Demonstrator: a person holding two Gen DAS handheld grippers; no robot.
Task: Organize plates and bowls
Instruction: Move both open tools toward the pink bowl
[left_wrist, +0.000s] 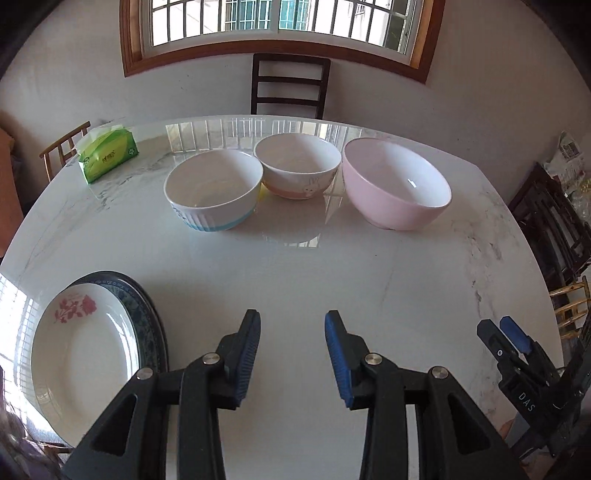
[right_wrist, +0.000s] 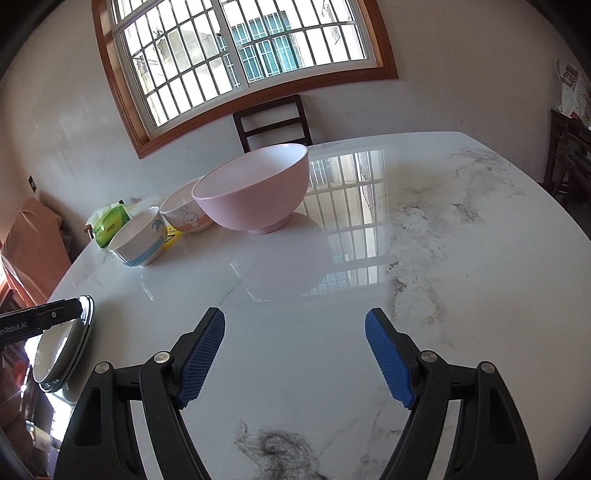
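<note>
Three bowls stand in a row across the white marble table (left_wrist: 295, 288): a white bowl with a blue band (left_wrist: 213, 190), a white rabbit bowl (left_wrist: 297, 166) and a large pink bowl (left_wrist: 395, 182). They also show in the right wrist view: the blue-band bowl (right_wrist: 137, 238), the rabbit bowl (right_wrist: 184, 214) and the pink bowl (right_wrist: 255, 186). A white plate with a red flower (left_wrist: 81, 354) lies stacked on a blue-patterned plate (left_wrist: 144, 317) at the near left. My left gripper (left_wrist: 292, 354) is open and empty beside the plates. My right gripper (right_wrist: 294, 354) is open and empty over bare table.
A green tissue pack (left_wrist: 108, 153) lies at the far left corner. A dark chair (left_wrist: 290, 83) stands behind the table under the window. The right gripper shows at the left view's right edge (left_wrist: 506, 336). Wooden furniture stands at the right.
</note>
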